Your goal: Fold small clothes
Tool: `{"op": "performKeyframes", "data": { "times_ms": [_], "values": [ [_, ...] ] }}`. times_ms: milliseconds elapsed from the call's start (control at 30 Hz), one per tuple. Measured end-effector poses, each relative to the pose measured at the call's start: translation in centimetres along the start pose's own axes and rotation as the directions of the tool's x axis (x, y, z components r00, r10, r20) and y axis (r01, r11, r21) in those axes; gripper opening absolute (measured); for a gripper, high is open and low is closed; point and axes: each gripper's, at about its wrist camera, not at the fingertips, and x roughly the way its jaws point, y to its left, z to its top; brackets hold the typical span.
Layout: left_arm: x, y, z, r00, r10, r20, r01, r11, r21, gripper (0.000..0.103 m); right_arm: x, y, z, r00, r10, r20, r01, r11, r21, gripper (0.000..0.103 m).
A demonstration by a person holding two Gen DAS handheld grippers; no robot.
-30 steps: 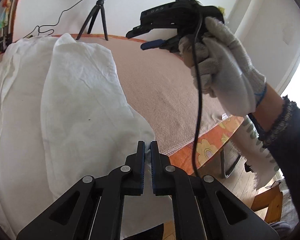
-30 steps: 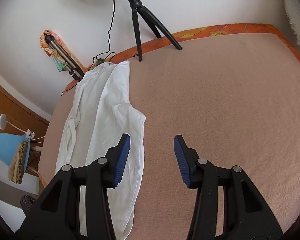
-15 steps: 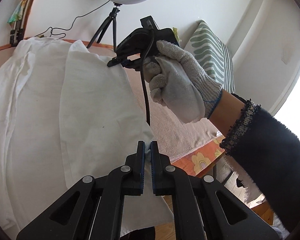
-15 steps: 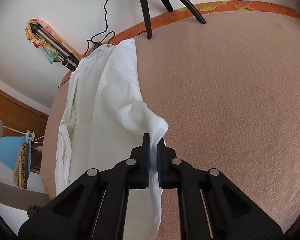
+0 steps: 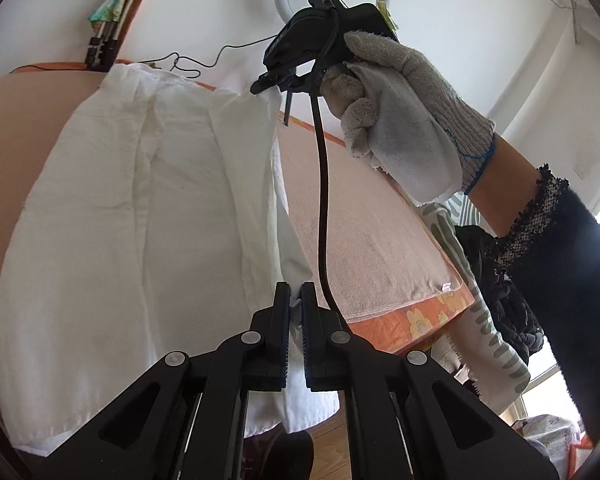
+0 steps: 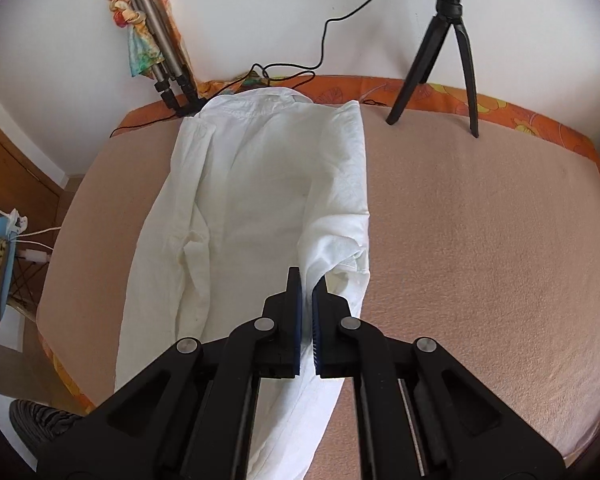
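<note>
A white shirt [image 5: 147, 208] lies lengthwise on the beige-covered bed [image 5: 364, 220]; it also shows in the right wrist view [image 6: 259, 184]. My left gripper [image 5: 295, 300] is shut on the shirt's right edge near the hem, at the bed's near side. My right gripper [image 6: 307, 284] is shut on the same right edge farther up and holds it lifted off the bed. In the left wrist view the right gripper [image 5: 267, 84] hangs above the shirt in a gloved hand [image 5: 396, 112], with a white fold hanging from it.
A ring light on a black tripod [image 6: 448, 48] stands at the bed's far edge, with a cable [image 6: 283, 72] along the wall. A folded tripod with a colourful cloth [image 6: 155, 48] leans at the far left. A patterned pillow [image 5: 484, 320] hangs beside the bed.
My right gripper was open over the bed, came down, shut on the shirt's right edge and has lifted it. My left gripper has stayed shut on the edge and risen a little.
</note>
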Motion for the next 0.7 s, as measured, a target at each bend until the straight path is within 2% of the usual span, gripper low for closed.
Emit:
{"op": "performKeyframes", "data": {
  "times_ms": [300, 433, 500, 533, 600, 633, 667, 700],
  "values": [
    [-1.9, 3.9, -1.5, 0.999, 0.032, -0.001, -0.032, 0.996, -0.085, 0.004, 5.1, 10.4, 1.3, 0.994, -0.07, -0.086, 0.055, 0.985, -0.166, 0.005],
    [-2.1, 4.9, -1.8, 0.999, 0.039, -0.016, -0.04, 0.995, -0.091, 0.004, 7.6, 12.8, 0.9, 0.989, -0.088, -0.117, 0.062, 0.977, -0.205, 0.005],
    [-1.9, 5.3, -1.8, 0.999, 0.031, -0.038, -0.035, 0.995, -0.098, 0.004, 9.0, 13.3, 0.8, 0.983, -0.076, -0.166, 0.04, 0.977, -0.211, 0.005],
    [-2.0, 5.5, -1.8, 0.998, 0.028, -0.049, -0.033, 0.994, -0.105, 0.005, 9.1, 13.4, 0.8, 0.983, -0.082, -0.164, 0.044, 0.974, -0.222, 0.007],
    [-2.2, 5.6, -1.7, 0.996, 0.043, -0.072, -0.051, 0.992, -0.113, 0.012, 8.2, 13.2, 0.8, 0.987, -0.063, -0.15, 0.029, 0.976, -0.218, 0.021],
    [-2.5, 5.6, -1.6, 0.996, 0.037, -0.076, -0.046, 0.993, -0.109, 0.013, 7.2, 12.7, 0.7, 0.99, -0.023, -0.14, -0.005, 0.98, -0.199, 0.037],
    [-3.0, 5.4, -1.6, 0.997, 0.035, -0.07, -0.042, 0.994, -0.097, 0.013, 5.7, 12.2, 0.7, 0.993, 0.017, -0.114, -0.038, 0.983, -0.18, 0.048],
    [-3.5, 5.1, -1.5, 0.997, 0.041, -0.068, -0.045, 0.996, -0.071, 0.014, 3.9, 11.4, 0.6, 0.996, 0.044, -0.075, -0.056, 0.985, -0.165, 0.05]
  ]
}}
